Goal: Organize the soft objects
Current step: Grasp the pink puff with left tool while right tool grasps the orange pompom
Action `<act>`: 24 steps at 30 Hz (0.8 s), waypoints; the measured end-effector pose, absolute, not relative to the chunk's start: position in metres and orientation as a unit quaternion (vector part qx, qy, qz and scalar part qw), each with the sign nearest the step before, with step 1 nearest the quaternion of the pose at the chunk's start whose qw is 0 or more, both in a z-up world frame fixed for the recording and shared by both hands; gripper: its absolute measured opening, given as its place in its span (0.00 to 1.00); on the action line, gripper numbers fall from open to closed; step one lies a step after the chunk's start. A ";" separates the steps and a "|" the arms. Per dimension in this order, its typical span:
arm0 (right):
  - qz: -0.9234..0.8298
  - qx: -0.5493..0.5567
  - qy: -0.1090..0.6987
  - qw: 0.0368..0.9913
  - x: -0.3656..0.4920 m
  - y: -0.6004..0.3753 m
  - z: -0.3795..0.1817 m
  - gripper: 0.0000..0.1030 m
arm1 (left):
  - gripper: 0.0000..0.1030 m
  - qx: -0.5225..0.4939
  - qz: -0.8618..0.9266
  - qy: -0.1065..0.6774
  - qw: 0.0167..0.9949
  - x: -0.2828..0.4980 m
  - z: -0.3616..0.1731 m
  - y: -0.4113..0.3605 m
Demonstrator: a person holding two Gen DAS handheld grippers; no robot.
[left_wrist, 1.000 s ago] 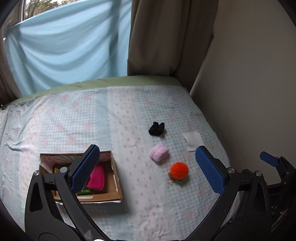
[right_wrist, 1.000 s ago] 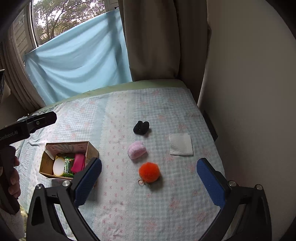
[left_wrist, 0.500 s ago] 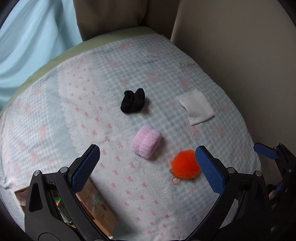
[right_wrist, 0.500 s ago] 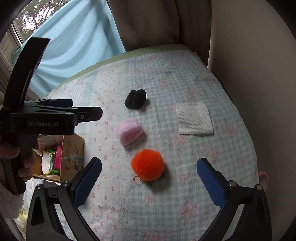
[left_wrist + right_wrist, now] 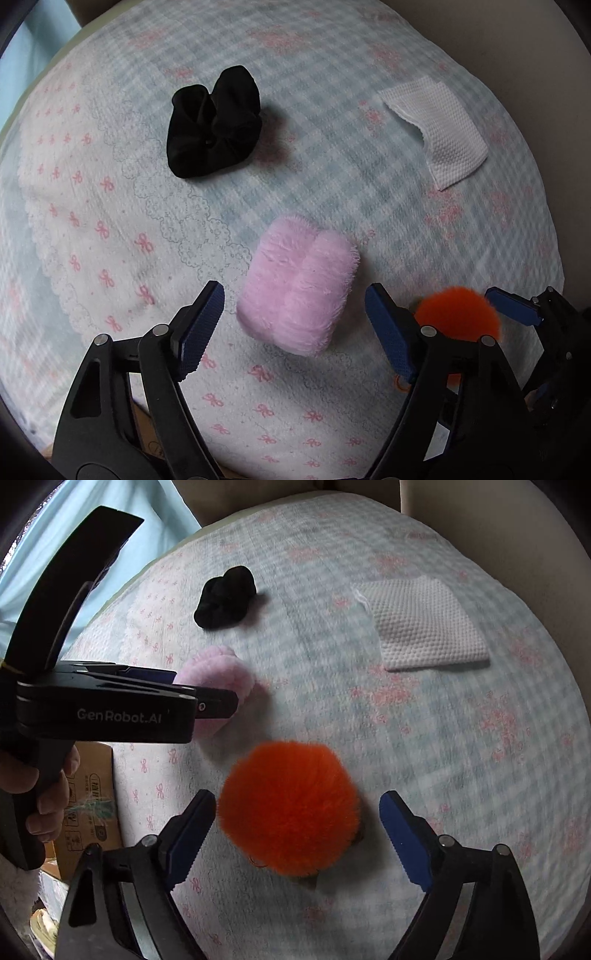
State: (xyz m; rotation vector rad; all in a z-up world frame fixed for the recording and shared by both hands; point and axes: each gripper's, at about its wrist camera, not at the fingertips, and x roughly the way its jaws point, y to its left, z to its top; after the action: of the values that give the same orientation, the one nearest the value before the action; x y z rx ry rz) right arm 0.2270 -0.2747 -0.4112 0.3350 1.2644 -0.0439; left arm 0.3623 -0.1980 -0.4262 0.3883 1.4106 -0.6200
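Observation:
A pink fluffy pad point(image 5: 299, 288) lies on the patterned bedspread point(image 5: 110, 221). My left gripper point(image 5: 295, 325) is open, its two blue pads on either side of the pink pad's near end, not touching it. An orange pompom point(image 5: 290, 808) lies to the right of it. My right gripper point(image 5: 297, 834) is open around the pompom, a gap on each side. The pompom point(image 5: 458, 314) also shows in the left wrist view, half hidden behind my left gripper's right finger. The left gripper point(image 5: 207, 690) shows from the side in the right wrist view, over the pink pad point(image 5: 218, 675).
A black scrunchie point(image 5: 214, 125) lies farther back on the bed. A white textured cloth point(image 5: 436, 129) lies at the back right. A cardboard box point(image 5: 88, 805) sits at the left bed edge. A beige wall point(image 5: 498, 502) borders the bed on the right.
Both grippers have moved down and forward toward the bed. The left now brackets the pink pad and the right brackets the orange pompom. Both jaws have narrowed somewhat.

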 end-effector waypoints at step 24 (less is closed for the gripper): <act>-0.020 0.154 0.601 0.784 0.234 -0.271 -0.415 0.33 | 0.36 0.166 -0.285 0.633 0.700 0.363 -0.438 -0.202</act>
State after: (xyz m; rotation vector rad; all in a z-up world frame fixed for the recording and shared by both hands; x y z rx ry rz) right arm 0.2345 -0.2712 -0.4153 0.3325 1.2958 -0.0441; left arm 0.3635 -0.2023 -0.4375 0.3708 1.4096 -0.6350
